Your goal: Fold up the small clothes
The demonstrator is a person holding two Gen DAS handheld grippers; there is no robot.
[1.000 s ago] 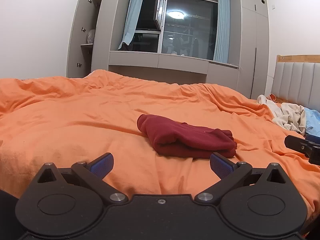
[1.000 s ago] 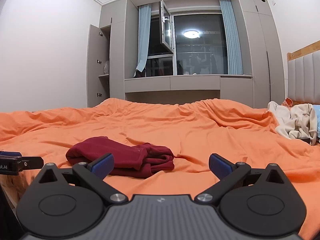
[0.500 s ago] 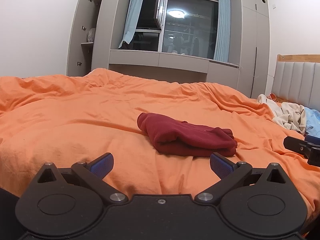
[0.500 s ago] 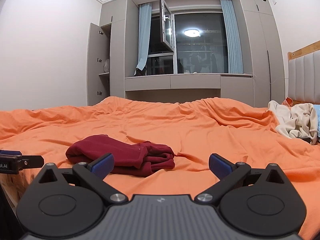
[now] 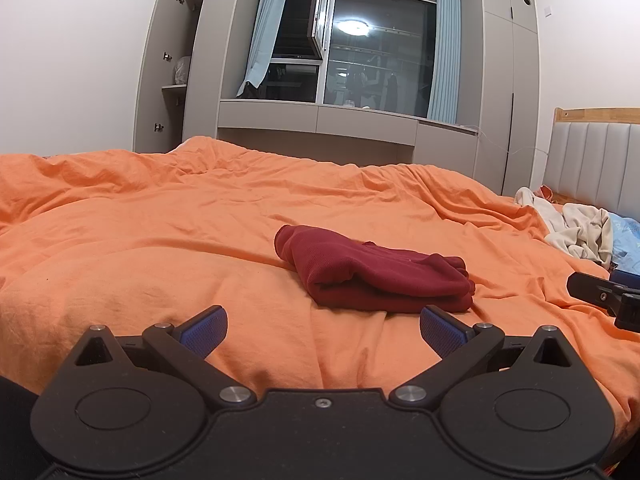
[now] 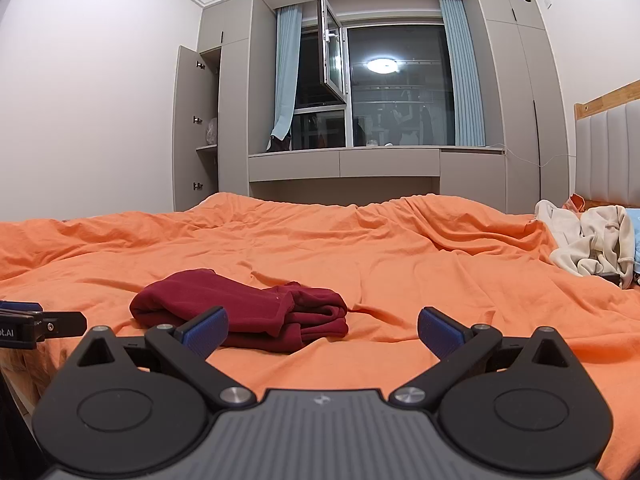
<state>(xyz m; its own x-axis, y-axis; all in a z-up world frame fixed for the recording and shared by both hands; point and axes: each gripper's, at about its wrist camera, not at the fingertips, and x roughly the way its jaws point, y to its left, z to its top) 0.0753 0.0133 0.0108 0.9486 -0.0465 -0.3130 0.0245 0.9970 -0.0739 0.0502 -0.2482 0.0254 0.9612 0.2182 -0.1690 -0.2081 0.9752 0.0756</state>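
A dark red garment [image 5: 376, 276] is seen folded into a compact bundle on the orange duvet [image 5: 160, 240] of the bed, and it serves as the landmark here. Its layered edges are turned toward the headboard side, while a rounded fold is turned toward the window wall.

The left tongs [image 5: 322, 326] are held wide, nothing being gripped between the blue pads [image 5: 204, 328]. They are kept on the near side of the garment, clear of it, with bare duvet showing between the pads. In the left wrist view the garment is placed just beyond the gap, closer to the right-hand pad.

The right tongs [image 6: 322, 326] are likewise spread wide and hold nothing. In the right wrist view the garment [image 6: 244, 312] is seen beyond them, toward the left-hand pad [image 6: 204, 330], part of the cloth being hidden behind that pad; whether pad and cloth touch cannot be told.

Each tool is glimpsed at the edge of the other's view: a black part at the right edge of the left view, and a black part at the left edge of the right view.

Well apart from the garment, toward the padded headboard [image 5: 596, 160], a heap of cream clothes [image 5: 576, 232] is left unfolded on the duvet, with a pale blue item [image 5: 626, 240] just beside it. Beyond the garment, a window [image 6: 384, 92] with blue curtains and grey cabinets are seen.
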